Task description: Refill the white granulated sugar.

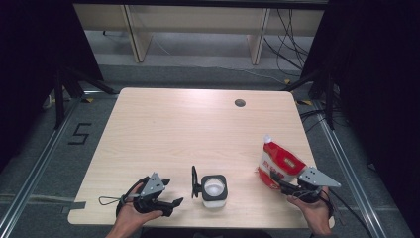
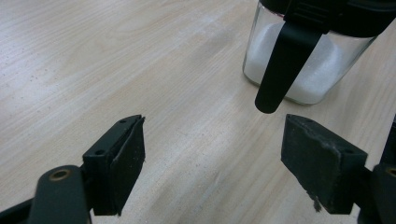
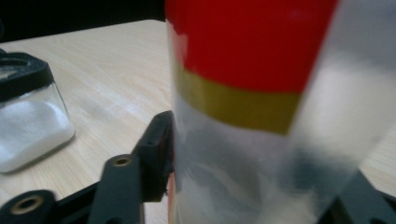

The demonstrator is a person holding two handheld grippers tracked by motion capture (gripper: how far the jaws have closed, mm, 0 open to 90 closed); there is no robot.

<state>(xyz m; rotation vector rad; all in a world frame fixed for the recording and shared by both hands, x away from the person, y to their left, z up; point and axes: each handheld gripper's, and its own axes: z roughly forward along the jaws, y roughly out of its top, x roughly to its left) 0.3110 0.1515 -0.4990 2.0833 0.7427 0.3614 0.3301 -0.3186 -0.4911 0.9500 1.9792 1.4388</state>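
L gripper (image 1: 171, 202): we saw jaws apart, nothing between, just beside glass sugar jar (image 1: 214, 191) | R gripper (image 1: 278, 182): jaws around red-white pouch (image 1: 277, 163) standing at table (image 1: 188, 134) right edge, grip unclear.

Blurred at close range in the right gripper view: red-and-clear pouch (image 3: 261, 107), top and base cut off, hiding the far jaw; cannot tell if pads press. Jar (image 2: 303, 56) cropped at the top in the left gripper view
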